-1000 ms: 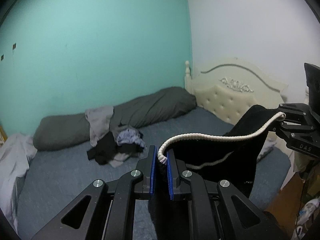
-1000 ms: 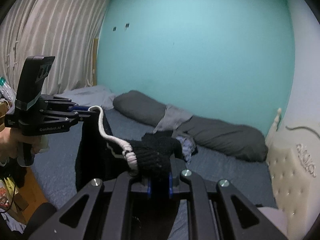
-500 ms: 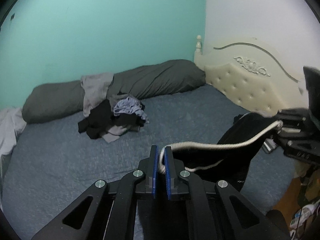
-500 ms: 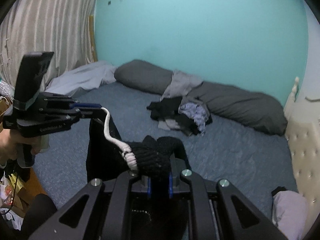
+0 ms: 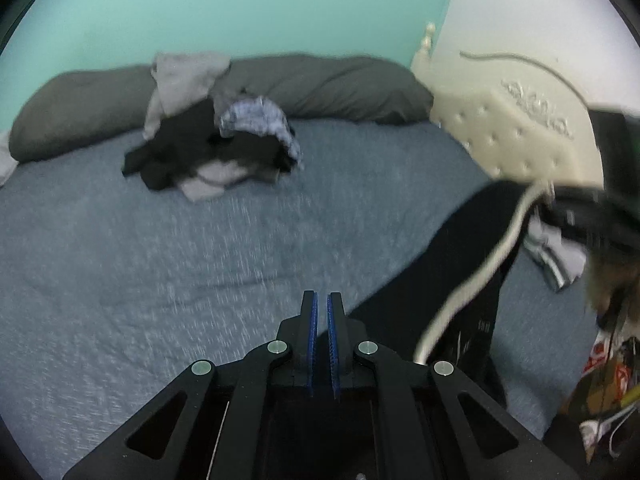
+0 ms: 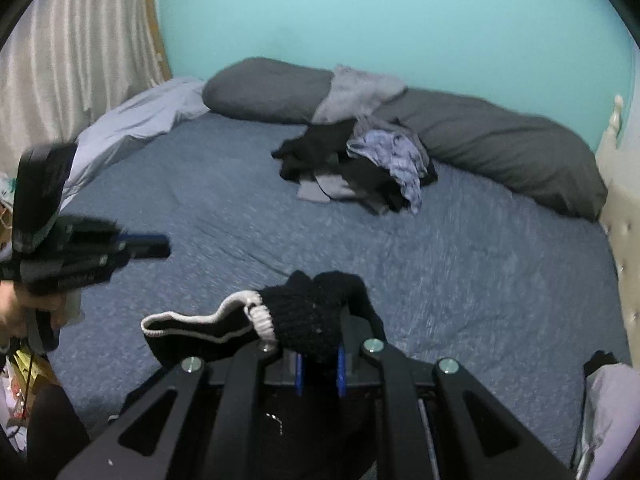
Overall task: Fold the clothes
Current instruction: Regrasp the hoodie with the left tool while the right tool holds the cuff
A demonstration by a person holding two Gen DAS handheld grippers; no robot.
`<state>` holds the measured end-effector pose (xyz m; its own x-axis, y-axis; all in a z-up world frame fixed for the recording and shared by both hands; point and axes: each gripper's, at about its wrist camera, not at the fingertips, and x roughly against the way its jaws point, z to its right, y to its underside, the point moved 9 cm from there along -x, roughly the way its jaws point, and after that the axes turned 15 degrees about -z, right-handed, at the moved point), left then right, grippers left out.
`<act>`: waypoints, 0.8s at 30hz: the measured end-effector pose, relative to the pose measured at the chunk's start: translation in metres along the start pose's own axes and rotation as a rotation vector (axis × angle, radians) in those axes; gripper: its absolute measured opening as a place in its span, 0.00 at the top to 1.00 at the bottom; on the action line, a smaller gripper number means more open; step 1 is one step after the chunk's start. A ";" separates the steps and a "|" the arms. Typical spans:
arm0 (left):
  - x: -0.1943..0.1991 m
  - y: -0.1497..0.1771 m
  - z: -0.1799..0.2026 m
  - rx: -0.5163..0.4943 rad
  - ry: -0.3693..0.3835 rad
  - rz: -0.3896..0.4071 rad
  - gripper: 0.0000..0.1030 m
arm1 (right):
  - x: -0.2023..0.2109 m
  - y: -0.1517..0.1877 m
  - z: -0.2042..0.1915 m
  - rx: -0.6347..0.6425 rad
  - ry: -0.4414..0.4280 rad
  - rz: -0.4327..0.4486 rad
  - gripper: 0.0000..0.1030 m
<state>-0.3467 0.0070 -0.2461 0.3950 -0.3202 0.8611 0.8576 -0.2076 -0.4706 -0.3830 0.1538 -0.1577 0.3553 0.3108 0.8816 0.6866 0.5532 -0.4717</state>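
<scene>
A black knit garment [image 6: 312, 316] with a white trim [image 6: 192, 318] is bunched between the jaws of my right gripper [image 6: 320, 344], which is shut on it. Its free end droops to the left over the blue bed [image 6: 480, 260]. In the left wrist view the same garment [image 5: 460, 248] hangs from the blurred right gripper [image 5: 580, 208] down onto the bed [image 5: 160, 260]. My left gripper [image 5: 321, 300] has its blue pads nearly together and holds nothing. The right wrist view shows it [image 6: 154, 246] at the left, apart from the garment.
A pile of dark and pale clothes [image 5: 212, 148] lies mid-bed before a long grey pillow [image 5: 320, 84]. A cream headboard [image 5: 512, 132] is on the right, with a grey-white cloth [image 5: 556, 252] below it. Curtains [image 6: 80, 40] and a pale sheet [image 6: 140, 116] lie left.
The white trim has come out of my left gripper and the garment's left end has dropped. Both grippers have tipped down toward the bed. The right gripper keeps its hold.
</scene>
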 end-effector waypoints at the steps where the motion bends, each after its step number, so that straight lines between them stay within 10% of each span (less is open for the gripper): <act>1: -0.012 0.004 -0.005 0.005 0.011 -0.013 0.94 | -0.010 -0.001 0.006 -0.009 -0.003 -0.013 0.90; 7: -0.049 0.016 -0.001 -0.038 0.075 -0.035 0.63 | -0.042 -0.010 0.027 -0.044 -0.016 -0.035 0.90; 24: -0.065 0.018 0.019 0.004 0.143 -0.028 0.53 | -0.079 -0.007 0.044 -0.096 -0.035 -0.091 0.90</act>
<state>-0.3511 0.0423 -0.3069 0.3200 -0.4427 0.8376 0.8692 -0.2146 -0.4455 -0.4443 0.1594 -0.2249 0.2674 0.2906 0.9187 0.7732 0.5043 -0.3845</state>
